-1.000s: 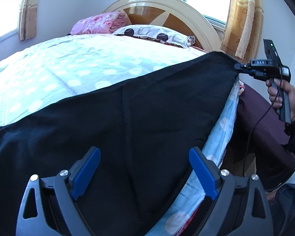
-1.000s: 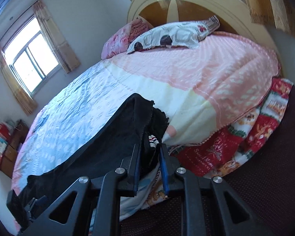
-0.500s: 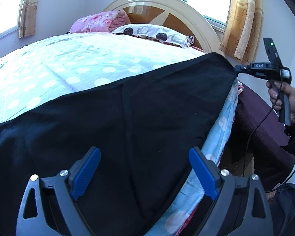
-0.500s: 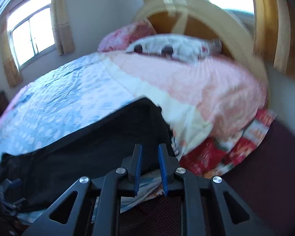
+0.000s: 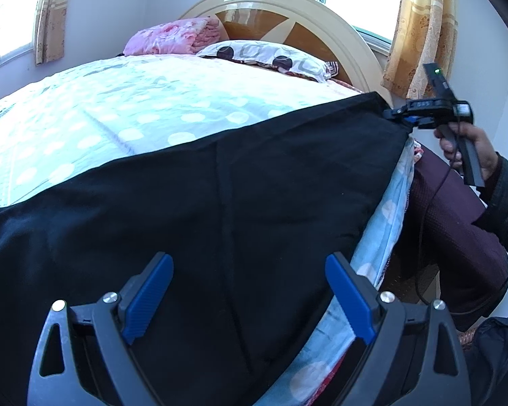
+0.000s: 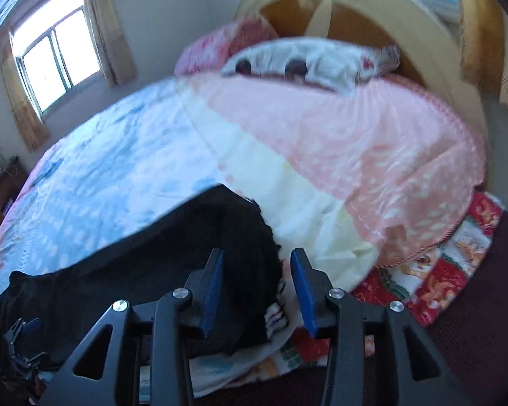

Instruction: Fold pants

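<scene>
Sunlit through curtained windows, the bed (image 5: 125, 111) fills most of what we see, its spotted blue cover running up to a pillow (image 5: 271, 57) at the round headboard (image 5: 308, 17). Along the bed's near edge lie the pants (image 5: 220, 209), black, smooth and flat, one seam crossing them. Their long axis follows that edge, from our left gripper (image 5: 249, 299) towards our right gripper (image 6: 256, 287), where their far end lies. Left jaws stand wide open over the cloth. Right jaws are opening, that end between them, the pads off it.
</scene>
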`<state>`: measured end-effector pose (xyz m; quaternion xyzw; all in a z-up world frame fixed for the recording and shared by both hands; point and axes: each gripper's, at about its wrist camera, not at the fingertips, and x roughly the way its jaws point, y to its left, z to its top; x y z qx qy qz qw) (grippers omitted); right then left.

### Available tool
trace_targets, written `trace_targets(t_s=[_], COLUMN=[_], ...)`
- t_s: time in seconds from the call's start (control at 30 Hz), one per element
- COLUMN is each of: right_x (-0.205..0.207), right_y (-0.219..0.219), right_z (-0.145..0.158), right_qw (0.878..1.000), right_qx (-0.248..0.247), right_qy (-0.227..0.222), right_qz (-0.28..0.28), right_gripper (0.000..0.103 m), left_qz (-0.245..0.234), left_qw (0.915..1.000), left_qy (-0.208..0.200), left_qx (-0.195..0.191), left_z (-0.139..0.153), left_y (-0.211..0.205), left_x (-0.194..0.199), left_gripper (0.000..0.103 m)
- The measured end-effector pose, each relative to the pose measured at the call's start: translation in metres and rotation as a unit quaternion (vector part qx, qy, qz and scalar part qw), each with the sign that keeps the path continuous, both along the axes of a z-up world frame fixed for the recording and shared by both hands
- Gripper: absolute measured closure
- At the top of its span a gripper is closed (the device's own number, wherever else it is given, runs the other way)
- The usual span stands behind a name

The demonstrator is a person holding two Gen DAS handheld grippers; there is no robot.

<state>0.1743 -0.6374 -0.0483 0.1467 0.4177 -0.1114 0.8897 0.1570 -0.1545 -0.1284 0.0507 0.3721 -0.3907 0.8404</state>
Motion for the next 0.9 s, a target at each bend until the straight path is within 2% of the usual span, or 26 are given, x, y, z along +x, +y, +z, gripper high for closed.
trace_targets(t_s=[0.1, 0.13, 0.17, 0.2, 0.33, 0.47, 0.57, 0.67, 0.77, 0.9], right_x=[0.004, 0.004, 0.003, 0.001, -0.004, -0.011, -0.013, -0.010, 0.004, 0.025], right_y=[-0.005, -0.004, -0.003, -0.002, 0.013, 0.040, 0.095, 0.160, 0.229, 0.304], right_z=[-0.003, -0.001, 0.000, 0.000, 0.011, 0.037, 0.059, 0.064, 0.042, -0.016], right_qw=[1.000, 1.000, 1.000, 0.998, 0.998, 0.996, 0.992, 0.983, 0.973, 0.962], right_qx=[0.011, 0.014, 0.026, 0.046, 0.045, 0.036, 0.004, 0.013, 0.016, 0.016], right_qy=[-0.008, -0.007, -0.011, -0.016, -0.029, -0.057, -0.073, -0.084, -0.068, -0.013], right_qz=[0.003, 0.007, 0.014, 0.026, 0.045, 0.061, 0.103, 0.161, 0.218, 0.273], right_gripper=[0.061, 0.067, 0.084, 0.088, 0.092, 0.093, 0.094, 0.094, 0.094, 0.093], left_qz=[-0.001, -0.001, -0.001, 0.000, 0.001, 0.003, 0.014, 0.027, 0.046, 0.066], left_qw=[1.0000, 1.0000, 1.0000, 1.0000, 1.0000, 1.0000, 0.9997, 0.9985, 0.9968, 0.9953], left_qy=[-0.001, -0.002, -0.002, -0.002, -0.003, 0.004, 0.006, 0.008, 0.009, 0.012], left_qx=[0.004, 0.004, 0.004, 0.004, 0.003, -0.006, -0.020, -0.047, -0.065, -0.070], left_z=[0.000, 0.000, 0.001, 0.001, 0.001, 0.003, 0.009, 0.018, 0.027, 0.030], left_y=[-0.001, -0.002, -0.002, -0.003, -0.005, 0.000, 0.008, 0.022, 0.040, 0.064], left_x=[0.001, 0.001, 0.001, 0.001, 0.002, 0.001, 0.002, 0.002, 0.001, 0.000], left_gripper=[0.009, 0.009, 0.009, 0.009, 0.009, 0.009, 0.009, 0.009, 0.009, 0.009])
